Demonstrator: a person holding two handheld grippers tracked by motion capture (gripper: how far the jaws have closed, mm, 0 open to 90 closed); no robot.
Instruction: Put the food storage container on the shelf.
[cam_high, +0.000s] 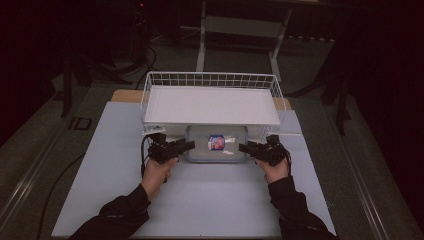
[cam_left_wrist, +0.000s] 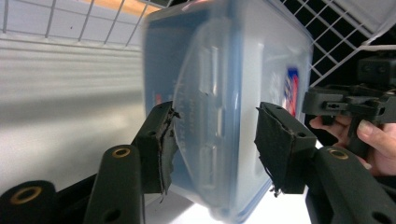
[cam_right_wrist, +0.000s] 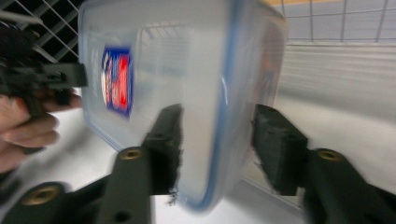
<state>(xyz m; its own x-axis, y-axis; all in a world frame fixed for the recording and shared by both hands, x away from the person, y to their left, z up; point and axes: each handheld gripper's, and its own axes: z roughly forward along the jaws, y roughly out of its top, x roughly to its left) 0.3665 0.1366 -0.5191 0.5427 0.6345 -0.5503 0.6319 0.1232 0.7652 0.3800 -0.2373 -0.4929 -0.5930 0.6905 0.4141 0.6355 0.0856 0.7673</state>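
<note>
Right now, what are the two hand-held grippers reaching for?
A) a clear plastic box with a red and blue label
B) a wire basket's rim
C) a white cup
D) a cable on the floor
A: the clear plastic box sits between the left hand-held gripper and the right hand-held gripper, one at each end.

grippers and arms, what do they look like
Both the left gripper and the right gripper are black, with two blocky jaws faced in frayed dark padding and brass-ringed holes along the arms. A black cable trails from the left one. The person wears dark long sleeves.
</note>
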